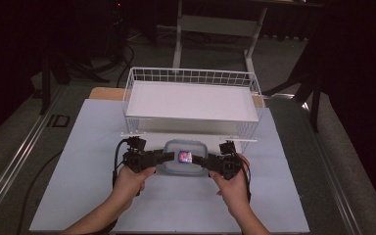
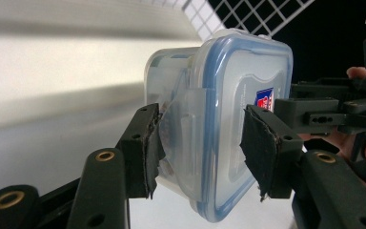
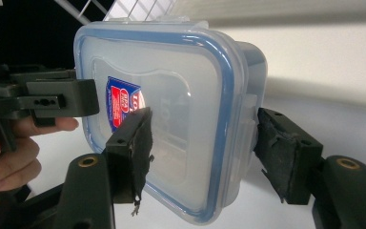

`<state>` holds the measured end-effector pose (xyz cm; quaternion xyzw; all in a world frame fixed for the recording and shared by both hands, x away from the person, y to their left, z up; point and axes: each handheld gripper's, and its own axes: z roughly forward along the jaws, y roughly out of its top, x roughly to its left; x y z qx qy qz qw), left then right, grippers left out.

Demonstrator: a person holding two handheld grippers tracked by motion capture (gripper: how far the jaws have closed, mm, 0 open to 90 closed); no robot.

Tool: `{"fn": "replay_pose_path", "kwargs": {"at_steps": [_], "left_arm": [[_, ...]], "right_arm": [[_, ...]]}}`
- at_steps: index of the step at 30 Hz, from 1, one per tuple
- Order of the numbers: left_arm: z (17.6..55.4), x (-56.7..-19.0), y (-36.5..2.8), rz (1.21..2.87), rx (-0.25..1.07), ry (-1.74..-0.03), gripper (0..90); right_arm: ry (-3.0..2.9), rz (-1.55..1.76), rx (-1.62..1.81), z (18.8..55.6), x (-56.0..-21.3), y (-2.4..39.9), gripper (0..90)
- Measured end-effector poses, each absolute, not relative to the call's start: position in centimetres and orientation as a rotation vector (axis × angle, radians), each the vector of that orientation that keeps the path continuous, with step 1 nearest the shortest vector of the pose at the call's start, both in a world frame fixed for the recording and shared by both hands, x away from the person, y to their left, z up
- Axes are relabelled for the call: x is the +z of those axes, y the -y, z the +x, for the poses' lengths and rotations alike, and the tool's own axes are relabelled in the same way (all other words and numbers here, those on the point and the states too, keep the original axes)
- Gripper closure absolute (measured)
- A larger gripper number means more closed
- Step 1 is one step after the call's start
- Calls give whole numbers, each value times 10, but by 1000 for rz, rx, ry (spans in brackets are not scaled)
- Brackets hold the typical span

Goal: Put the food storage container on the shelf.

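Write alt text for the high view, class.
Two hand-held grippers, left gripper and right gripper, clamp a lidded plastic container from opposite sides above a pale table. A white wire basket stands just behind it.

1. My left gripper [image 1: 162, 157] and right gripper [image 1: 206, 162] are matte black, with blocky bodies.
2. My fingers [image 2: 145, 143] wear frayed black pads, with brass-ringed holes behind them.
3. Black cables trail back.

The high view looks forward and down from above the person's side of the table [image 1: 78, 196]. Each gripper view sits very close, looking along its own jaws — from opposite ends — at the same lidded container [image 1: 184, 157] [image 2: 228, 119] [image 3: 171, 109], which all three views share.
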<state>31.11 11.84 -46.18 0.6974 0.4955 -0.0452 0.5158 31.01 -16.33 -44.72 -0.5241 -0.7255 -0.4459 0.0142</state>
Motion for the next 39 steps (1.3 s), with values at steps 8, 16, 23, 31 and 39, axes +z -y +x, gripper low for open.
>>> {"fn": "replay_pose_path", "kwargs": {"at_steps": [8,16,23,31,39], "left_arm": [[331,-479,-115,1645,-99,-1161,498],[351,-499,-111,1631,-87,-1175,492],[359,-509,-109,1645,-71,-1177,483],[372,-517,-108,1648,-59,-1200,482],[379,-521,-106,1629,-66,-1216,485]], "right_arm": [[2280,-1664,-1423,328,-459,166,388],[2261,-1714,-1414,349,-474,166,379],[2276,-1727,-1420,361,-479,164,380],[2252,-1756,-1396,373,-488,163,380],[2208,-1767,-1411,381,-498,168,380]]}}
